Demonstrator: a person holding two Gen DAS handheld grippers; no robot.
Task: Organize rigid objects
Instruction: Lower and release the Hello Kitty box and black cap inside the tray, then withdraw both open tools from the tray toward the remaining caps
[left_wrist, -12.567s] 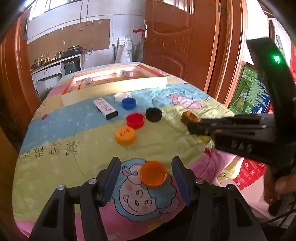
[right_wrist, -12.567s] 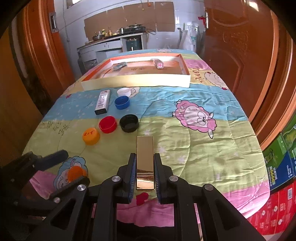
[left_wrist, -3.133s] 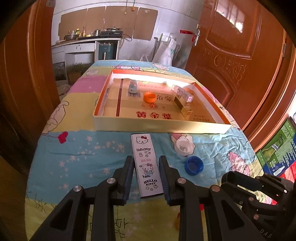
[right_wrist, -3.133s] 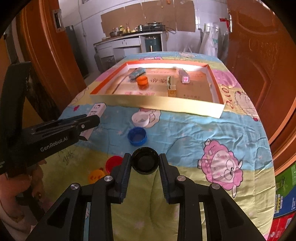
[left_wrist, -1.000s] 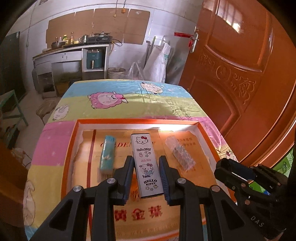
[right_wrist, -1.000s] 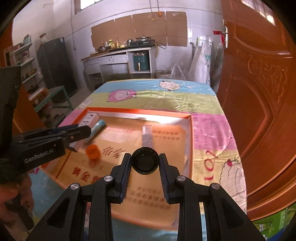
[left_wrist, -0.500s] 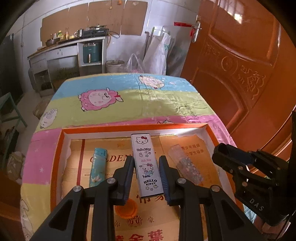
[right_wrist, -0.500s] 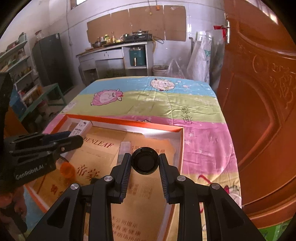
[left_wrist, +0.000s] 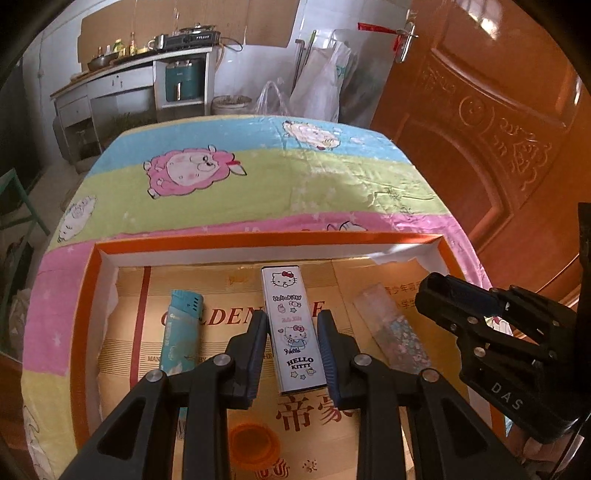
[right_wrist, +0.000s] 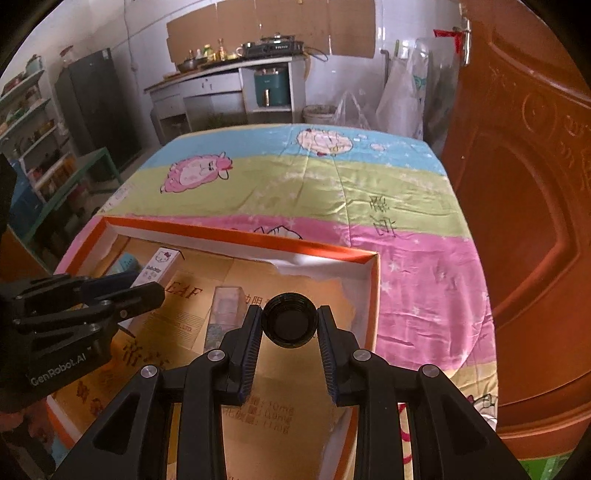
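Progress: partway, as I read it. Orange-rimmed tray (left_wrist: 85, 295) on the quilted surface (left_wrist: 258, 177) already holds a blue lighter (left_wrist: 181, 332), a clear glittery lighter (left_wrist: 391, 328) and an orange cap (left_wrist: 255, 443). Two more items are over the tray, neither set down yet. Can't tell what's left outside it, since the near part of the surface is out of view.

Left hand-held gripper (left_wrist: 291, 347): clenched on the Hello Kitty case (left_wrist: 291, 328), gripped along its long sides, case pointing to 12 o'clock, between the blue lighter at 9 and the glittery one at 3.

Right hand-held gripper (right_wrist: 290, 332): clamped on the black cap (right_wrist: 290, 319), open side toward the camera, over the tray's right half, near its far right corner.

Pose: both pitched steeply down, side by side, each visible in the other's view. Can't tell if either item is touching the tray floor.
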